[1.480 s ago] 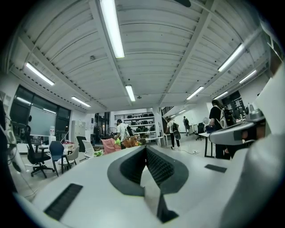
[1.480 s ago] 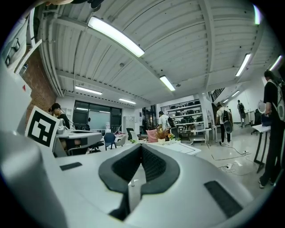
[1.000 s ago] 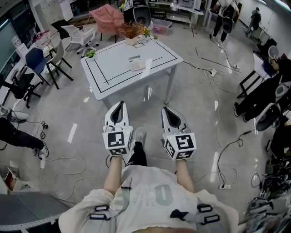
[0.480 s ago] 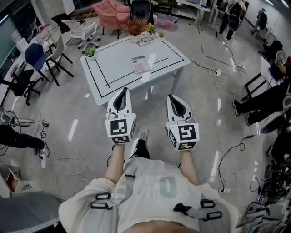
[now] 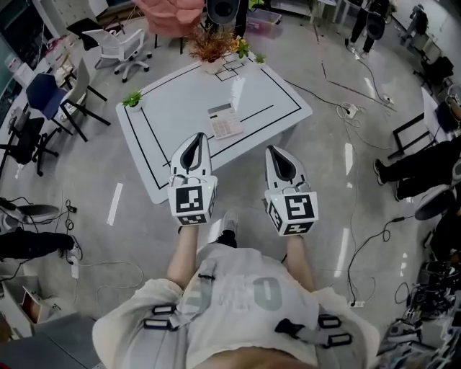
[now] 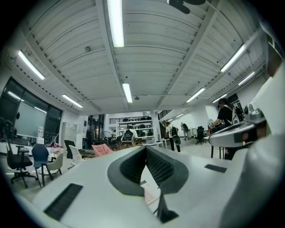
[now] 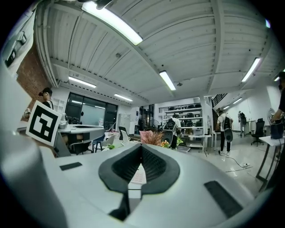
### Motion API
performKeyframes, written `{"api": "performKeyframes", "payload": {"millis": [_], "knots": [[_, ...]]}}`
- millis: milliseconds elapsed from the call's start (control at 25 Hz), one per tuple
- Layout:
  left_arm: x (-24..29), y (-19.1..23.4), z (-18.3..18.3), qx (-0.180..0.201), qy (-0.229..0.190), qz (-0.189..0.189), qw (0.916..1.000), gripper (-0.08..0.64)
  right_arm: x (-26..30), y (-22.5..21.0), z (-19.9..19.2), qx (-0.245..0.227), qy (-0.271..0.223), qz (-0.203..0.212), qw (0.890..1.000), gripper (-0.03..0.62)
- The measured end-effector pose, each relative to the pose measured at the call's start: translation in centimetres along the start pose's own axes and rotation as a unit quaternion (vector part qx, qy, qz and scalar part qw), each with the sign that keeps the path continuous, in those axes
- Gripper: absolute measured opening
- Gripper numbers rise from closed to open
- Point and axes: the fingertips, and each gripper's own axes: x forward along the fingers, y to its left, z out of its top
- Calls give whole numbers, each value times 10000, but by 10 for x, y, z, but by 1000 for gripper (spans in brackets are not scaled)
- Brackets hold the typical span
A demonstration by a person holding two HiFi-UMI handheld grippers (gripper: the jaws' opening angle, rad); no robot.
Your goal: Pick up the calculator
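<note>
Calculator [image 5: 225,120] keys — too small to read; surface [image 5: 180,101] near edge hidden behind left tool [image 5: 196,138]; pink chair [image 5: 169,11] cut off at top.

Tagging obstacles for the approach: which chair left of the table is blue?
The blue chair stands between the white swivel chair farther back and the black chair nearer the person. No other chair there is blue.

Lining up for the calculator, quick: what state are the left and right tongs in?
Left tongs: closed, holding nothing.
Right tongs: closed, holding nothing.
</note>
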Motion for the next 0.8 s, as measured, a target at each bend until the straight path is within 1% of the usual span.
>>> {"api": "performKeyframes", "payload": {"millis": [240, 440, 600, 800], "knots": [[82, 35, -6, 236, -129, -194, 9995, 20, 95, -26, 2, 157, 54, -24, 9999, 7], [137, 74, -19, 197, -32, -121, 9997, 20, 160, -38, 2, 215, 131, -78, 9997, 8], [162, 95, -26, 182, -1, -54, 9998, 20, 193, -42, 0, 225, 223, -63, 9995, 8], [176, 110, -37, 102, 72, -1, 9999, 20, 218, -38, -2, 208, 302, 49, 9993, 8]]}}
